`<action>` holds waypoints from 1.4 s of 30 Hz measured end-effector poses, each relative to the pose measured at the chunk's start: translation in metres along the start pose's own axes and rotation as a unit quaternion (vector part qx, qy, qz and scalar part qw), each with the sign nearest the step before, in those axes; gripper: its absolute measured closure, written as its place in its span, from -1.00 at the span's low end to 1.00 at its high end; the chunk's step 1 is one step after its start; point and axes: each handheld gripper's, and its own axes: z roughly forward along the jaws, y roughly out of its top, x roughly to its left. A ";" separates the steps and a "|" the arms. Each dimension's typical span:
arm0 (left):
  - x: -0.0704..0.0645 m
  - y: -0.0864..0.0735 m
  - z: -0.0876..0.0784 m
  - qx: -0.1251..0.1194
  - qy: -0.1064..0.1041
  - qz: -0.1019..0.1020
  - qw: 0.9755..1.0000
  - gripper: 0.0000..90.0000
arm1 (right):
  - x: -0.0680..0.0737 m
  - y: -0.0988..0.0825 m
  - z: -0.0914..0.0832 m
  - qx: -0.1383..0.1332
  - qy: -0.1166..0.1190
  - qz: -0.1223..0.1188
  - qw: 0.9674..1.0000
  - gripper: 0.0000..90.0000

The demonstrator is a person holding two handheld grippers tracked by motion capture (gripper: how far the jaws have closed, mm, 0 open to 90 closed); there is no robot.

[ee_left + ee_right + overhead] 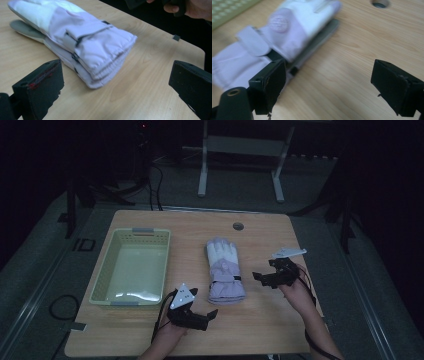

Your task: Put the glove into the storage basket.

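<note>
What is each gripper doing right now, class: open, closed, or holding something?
Left gripper: open, holding nothing, near the glove's cuff.
Right gripper: open, holding nothing, beside the glove.

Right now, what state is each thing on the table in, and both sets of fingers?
glove: lying flat on the table, cuff toward the person, not held.
basket: upright, empty.
left gripper: fingers open, just short of the glove's cuff.
right gripper: fingers open, beside the glove, holding nothing.

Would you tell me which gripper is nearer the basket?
The left gripper, beside the green basket's near corner; the right gripper sits beyond the glove.
</note>
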 end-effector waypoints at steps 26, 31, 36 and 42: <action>0.042 0.070 0.062 0.082 0.099 -0.040 0.991 -0.77 | -0.001 0.020 0.045 -0.043 0.028 -0.013 0.999 -0.30; 0.046 0.061 0.072 0.107 0.098 -0.067 0.987 -0.67 | 0.004 0.021 0.056 -0.038 0.046 -0.012 0.998 -0.29; 0.047 0.043 0.082 0.143 0.079 -0.091 0.982 -0.64 | 0.011 0.015 0.074 -0.012 0.058 -0.011 0.998 -0.32; 0.052 0.036 0.087 0.167 0.063 -0.108 0.978 -0.54 | 0.010 0.009 0.093 0.023 0.071 0.015 0.997 -0.40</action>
